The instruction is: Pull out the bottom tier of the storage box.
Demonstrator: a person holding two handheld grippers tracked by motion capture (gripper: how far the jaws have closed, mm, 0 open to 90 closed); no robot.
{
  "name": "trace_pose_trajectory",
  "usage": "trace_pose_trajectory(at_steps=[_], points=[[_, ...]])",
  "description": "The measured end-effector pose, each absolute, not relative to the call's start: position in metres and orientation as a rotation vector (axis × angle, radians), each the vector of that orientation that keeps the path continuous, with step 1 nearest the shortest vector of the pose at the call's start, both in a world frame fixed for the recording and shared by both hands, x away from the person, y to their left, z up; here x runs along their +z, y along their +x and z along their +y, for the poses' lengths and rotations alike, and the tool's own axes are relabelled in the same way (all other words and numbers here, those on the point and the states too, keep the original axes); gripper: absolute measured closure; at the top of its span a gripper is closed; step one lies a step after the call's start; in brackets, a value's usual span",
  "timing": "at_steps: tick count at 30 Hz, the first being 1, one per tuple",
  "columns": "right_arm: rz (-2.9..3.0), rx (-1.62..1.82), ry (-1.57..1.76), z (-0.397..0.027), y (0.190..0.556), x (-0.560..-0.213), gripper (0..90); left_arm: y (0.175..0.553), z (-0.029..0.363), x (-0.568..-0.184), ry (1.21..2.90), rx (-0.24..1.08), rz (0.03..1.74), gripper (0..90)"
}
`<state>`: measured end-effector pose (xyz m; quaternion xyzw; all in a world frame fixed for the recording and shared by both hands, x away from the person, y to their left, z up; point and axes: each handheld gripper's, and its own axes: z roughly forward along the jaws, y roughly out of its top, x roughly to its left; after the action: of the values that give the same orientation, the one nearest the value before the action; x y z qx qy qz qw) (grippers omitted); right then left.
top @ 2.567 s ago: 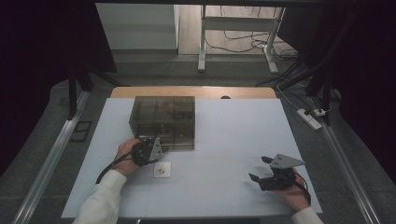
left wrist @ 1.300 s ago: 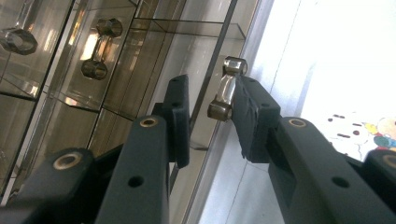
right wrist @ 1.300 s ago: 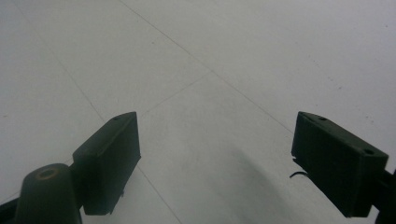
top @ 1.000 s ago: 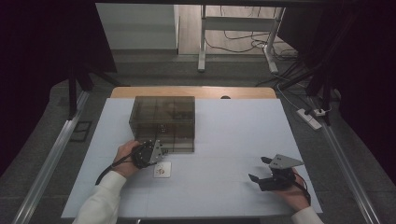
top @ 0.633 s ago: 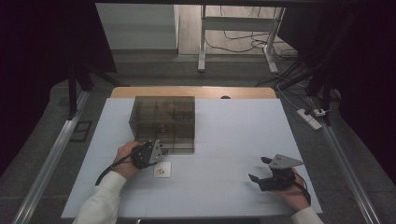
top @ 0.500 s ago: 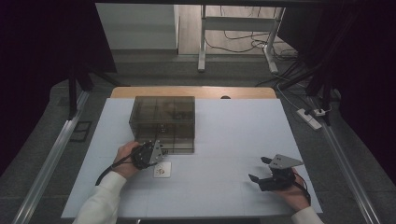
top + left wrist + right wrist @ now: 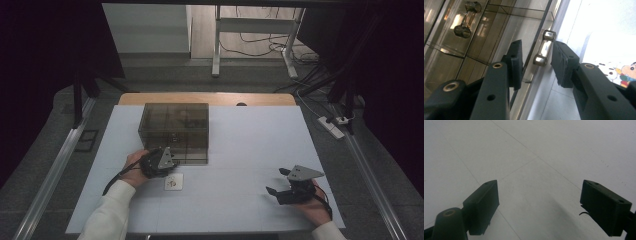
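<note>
A smoky see-through drawer box (image 7: 175, 125) stands on the white table. My left gripper (image 7: 172, 161) is at its front lower face. In the left gripper view its jaws (image 7: 536, 53) straddle a small metal drawer handle (image 7: 544, 47). The jaws have just been opening. The handle stays between them, with a gap on the left side and the right pad close against it. A second metal handle (image 7: 465, 18) shows higher on the box. My right gripper (image 7: 276, 181) rests open on the table at the right, and nothing is between its fingers (image 7: 539, 202).
A small white card with a cartoon picture (image 7: 173, 182) lies flat just in front of the box, beside my left hand; it also shows as the card (image 7: 624, 72) past the left gripper's right jaw. The white table mat (image 7: 250, 150) spreads between the two hands. A wooden edge (image 7: 210, 98) runs behind the box.
</note>
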<state>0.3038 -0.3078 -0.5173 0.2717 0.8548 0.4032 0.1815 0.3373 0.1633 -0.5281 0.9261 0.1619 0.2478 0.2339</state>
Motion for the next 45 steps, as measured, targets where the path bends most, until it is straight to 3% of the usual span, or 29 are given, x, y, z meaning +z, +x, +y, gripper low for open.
trace_pose_trajectory(at_steps=[33,45], points=[[2.412,1.136,0.760,-0.309,0.304,-0.517,15.0,0.328,0.161,-0.523,2.564,0.664,0.435,64.6],[2.413,1.135,0.760,-0.309,0.304,-0.517,15.0,0.329,0.173,-0.511,2.378,0.563,0.552,46.2]])
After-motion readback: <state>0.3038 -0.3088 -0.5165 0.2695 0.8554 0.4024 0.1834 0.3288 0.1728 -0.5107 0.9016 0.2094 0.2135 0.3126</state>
